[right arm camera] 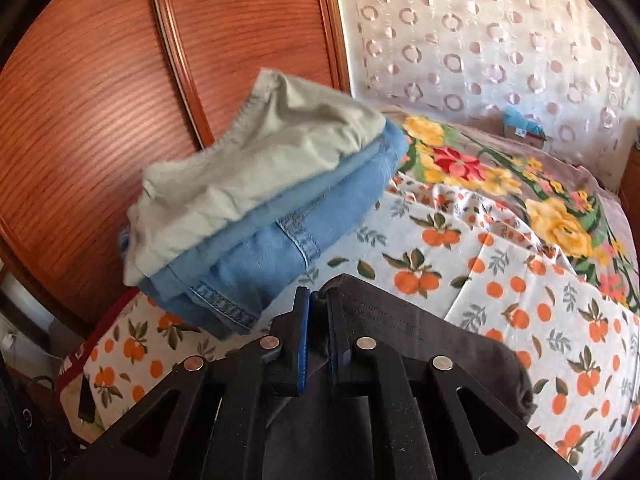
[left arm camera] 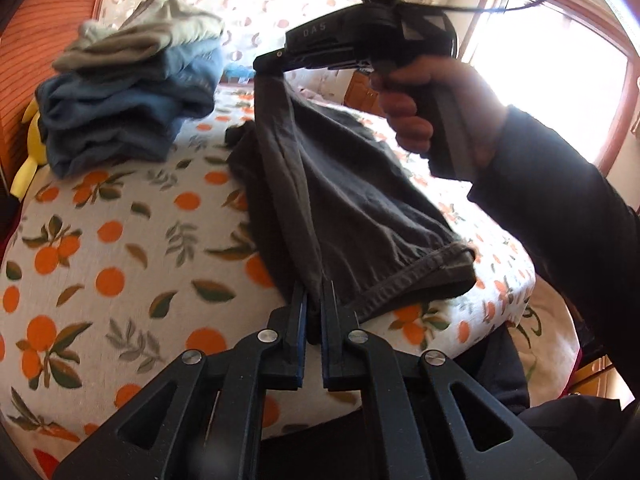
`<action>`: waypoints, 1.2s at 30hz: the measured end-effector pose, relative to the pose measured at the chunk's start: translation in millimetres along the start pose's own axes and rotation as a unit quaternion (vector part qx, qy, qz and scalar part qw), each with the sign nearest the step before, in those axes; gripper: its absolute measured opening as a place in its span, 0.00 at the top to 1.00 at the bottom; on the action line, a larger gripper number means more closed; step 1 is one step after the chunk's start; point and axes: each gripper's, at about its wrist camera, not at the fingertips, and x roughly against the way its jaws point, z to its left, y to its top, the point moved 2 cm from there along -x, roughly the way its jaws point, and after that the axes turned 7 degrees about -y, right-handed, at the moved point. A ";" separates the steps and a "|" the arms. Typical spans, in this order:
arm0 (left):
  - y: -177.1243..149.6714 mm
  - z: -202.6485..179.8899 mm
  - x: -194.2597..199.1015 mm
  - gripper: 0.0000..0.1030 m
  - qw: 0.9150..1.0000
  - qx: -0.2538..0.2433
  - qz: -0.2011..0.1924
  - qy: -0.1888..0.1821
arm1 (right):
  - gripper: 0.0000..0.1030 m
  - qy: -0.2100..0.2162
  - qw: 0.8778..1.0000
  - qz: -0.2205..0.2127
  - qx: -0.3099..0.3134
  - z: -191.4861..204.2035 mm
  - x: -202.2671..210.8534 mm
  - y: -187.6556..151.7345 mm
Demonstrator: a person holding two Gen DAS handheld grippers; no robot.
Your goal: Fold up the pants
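i hold the dark grey pants [left arm camera: 340, 200] stretched in the air between my two grippers, above the bed. my left gripper [left arm camera: 315, 300] is clamped on the cloth near the hemmed edge, the blue pads pressed on a thin fold with the hem running off to the right of the fingers. my right gripper [left arm camera: 270, 65] is clamped on the far end of the same fabric, held higher, so the cloth hangs down from it in a long slanting strip. in the right wrist view the right gripper [right arm camera: 318, 312] has dark fabric pinched between its pads, and the rest of the pants [right arm camera: 420, 328] drapes off to the right over the gripper body.

the lower part of the pants sags and touches the bedsheet [left arm camera: 100, 240] beneath. to the left of the hanging cloth the orange-printed sheet lies open. further left and back sits a stack of folded clothes [left arm camera: 128, 96], blue denim with a pale grey-green piece on top, well apart from the pants. the same stack [right arm camera: 260, 208] shows close ahead of my right gripper, near the wooden headboard [right arm camera: 100, 100].

a flowered blanket [right arm camera: 520, 184] lies across the far side of the bed, under a white curtain [right arm camera: 500, 32] with ring patterns. a yellow soft toy [left arm camera: 28, 160] peeks out beside the stack, and a bright window [left arm camera: 560, 80] stands behind my right hand [left arm camera: 420, 112].
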 end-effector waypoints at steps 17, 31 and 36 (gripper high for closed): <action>36.2 3.8 3.3 0.62 0.999 -0.019 -0.017 0.033 | 0.72 -0.060 0.998 -0.001 -0.030 -26.0 94.7 -122.8; 124.5 12.6 -78.2 0.62 0.992 -0.089 0.039 0.086 | 0.72 -0.106 0.992 0.004 -0.060 -36.7 102.8 -183.6; 144.1 28.0 -110.5 0.62 0.986 -0.095 0.067 0.117 | 0.72 -0.102 0.992 0.007 -0.077 -42.3 100.5 -187.4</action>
